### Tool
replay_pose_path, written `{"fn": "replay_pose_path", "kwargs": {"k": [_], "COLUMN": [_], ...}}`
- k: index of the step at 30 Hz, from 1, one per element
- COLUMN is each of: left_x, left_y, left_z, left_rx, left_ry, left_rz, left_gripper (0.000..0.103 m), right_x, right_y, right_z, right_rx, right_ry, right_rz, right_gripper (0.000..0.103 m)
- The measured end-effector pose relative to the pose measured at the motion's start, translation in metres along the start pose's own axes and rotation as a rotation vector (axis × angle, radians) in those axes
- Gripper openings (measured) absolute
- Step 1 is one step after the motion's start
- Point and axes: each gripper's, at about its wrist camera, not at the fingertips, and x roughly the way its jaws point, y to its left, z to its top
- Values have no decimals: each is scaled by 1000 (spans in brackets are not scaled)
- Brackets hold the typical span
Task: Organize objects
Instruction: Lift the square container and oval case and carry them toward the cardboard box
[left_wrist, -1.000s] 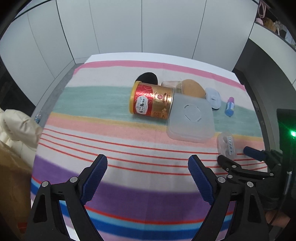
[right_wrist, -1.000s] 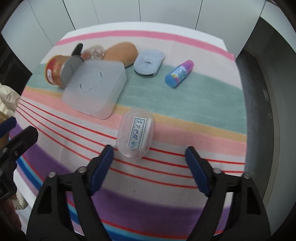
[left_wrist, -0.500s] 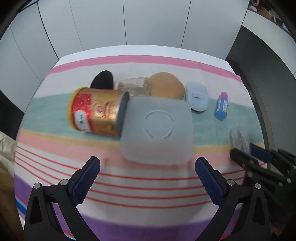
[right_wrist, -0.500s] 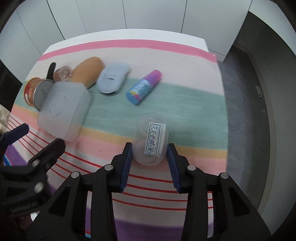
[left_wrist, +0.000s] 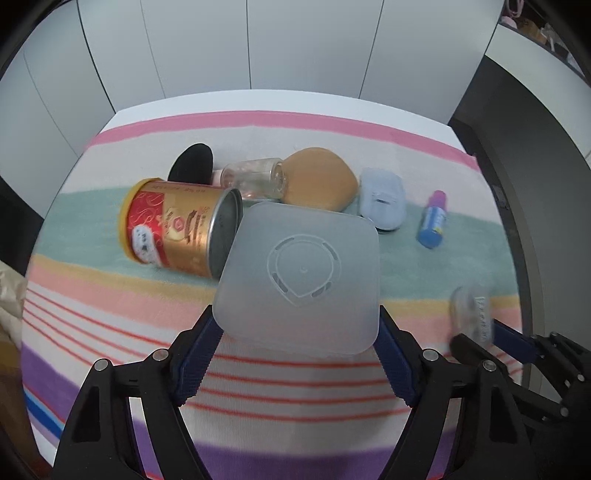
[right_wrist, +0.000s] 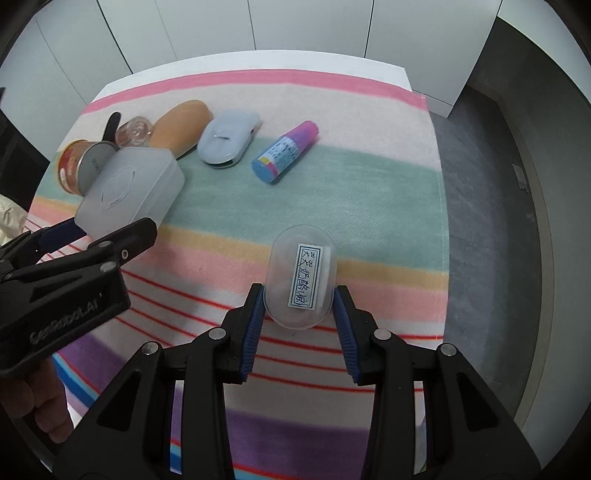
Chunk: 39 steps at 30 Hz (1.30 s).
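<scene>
Frosted plastic fills both grips: the left gripper (left_wrist: 297, 363) is closing its jaws on the square box (left_wrist: 301, 273), its pads already at the near corners, beside the tin (left_wrist: 177, 225). The right gripper (right_wrist: 299, 325) clamps the oval case (right_wrist: 301, 277) above the striped cloth (right_wrist: 369, 206). Both holds sit near an edge, so lifting level and slowly should keep either from slipping.

The cloth (right_wrist: 332, 192) on the desk is striped: pink, cream, teal, yellow, peach, thin red lines, purple and blue. The square box (left_wrist: 301, 273) is frosted white. The can (left_wrist: 173, 225) is red and gold with a yellow rim. The small bottle (right_wrist: 284, 153) is blue and purple. The oval case (right_wrist: 301, 277) is clear with a white label. The sponge (left_wrist: 317, 179) is tan. Both tools have black arms with blue pads (right_wrist: 253, 332).
</scene>
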Motion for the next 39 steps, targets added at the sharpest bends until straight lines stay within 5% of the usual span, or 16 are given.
{"fn": "replay_pose_path", "kwargs": {"k": [39], "left_x": [-250], "left_y": [73], "left_z": [-108], "left_rx": [-27], "left_ry": [-276], "left_rz": [22], "left_gripper": [80], "right_x": [-190], "right_y": [65], "right_z": [-76], "right_rx": [-99], "right_ry": [-179], "right_rz": [55], "right_gripper": [39]}}
